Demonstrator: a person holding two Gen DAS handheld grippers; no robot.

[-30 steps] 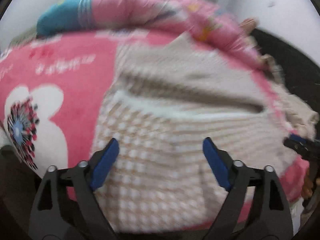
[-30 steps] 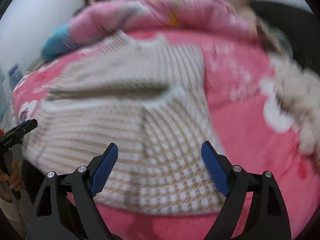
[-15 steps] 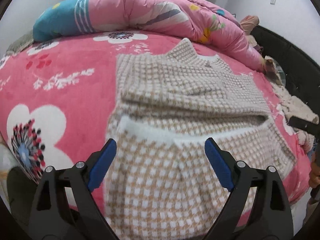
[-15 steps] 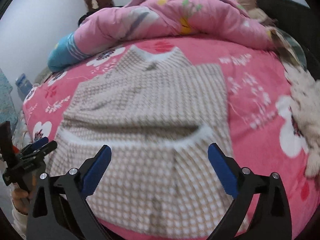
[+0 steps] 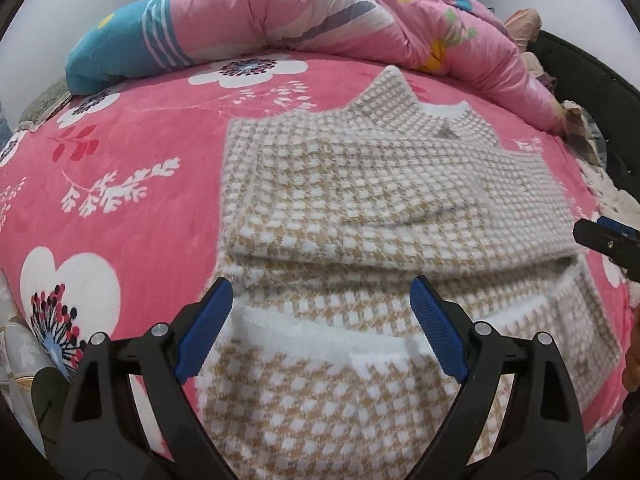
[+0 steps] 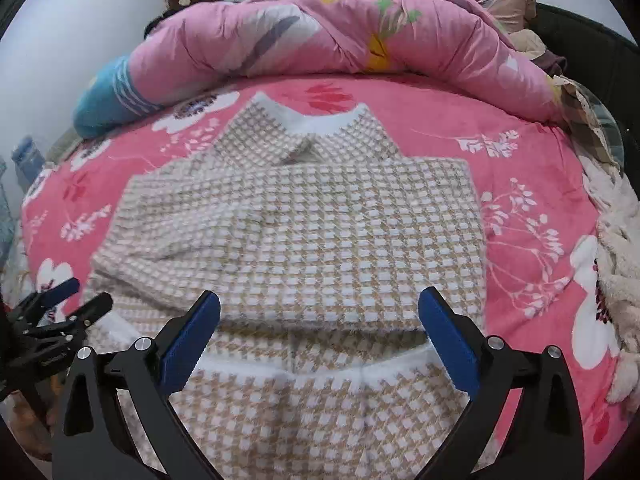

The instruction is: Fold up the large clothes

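Note:
A beige and white houndstooth sweater [image 5: 360,200] lies flat on the pink floral bed cover [image 5: 120,184], collar away from me, sleeves folded across its body. It also shows in the right wrist view [image 6: 340,232]. My left gripper [image 5: 322,320] is open and empty above the sweater's near left part. My right gripper [image 6: 320,332] is open and empty above the near middle, over the white-trimmed hem band [image 6: 320,372]. The right gripper's tip shows at the right edge of the left wrist view [image 5: 608,236]; the left gripper shows at the left edge of the right wrist view [image 6: 52,320].
A rolled pink quilt [image 6: 340,28] with a blue end [image 5: 120,52] lies along the far side of the bed. A fluffy cream blanket [image 6: 616,272] lies at the right edge. A dark bed frame [image 6: 592,40] curves behind. The bed cover also shows in the right wrist view [image 6: 532,216].
Both grippers have lifted and drawn back from the sweater, open throughout. The sweater now shows whole and sharp, with the sleeves folded across it.

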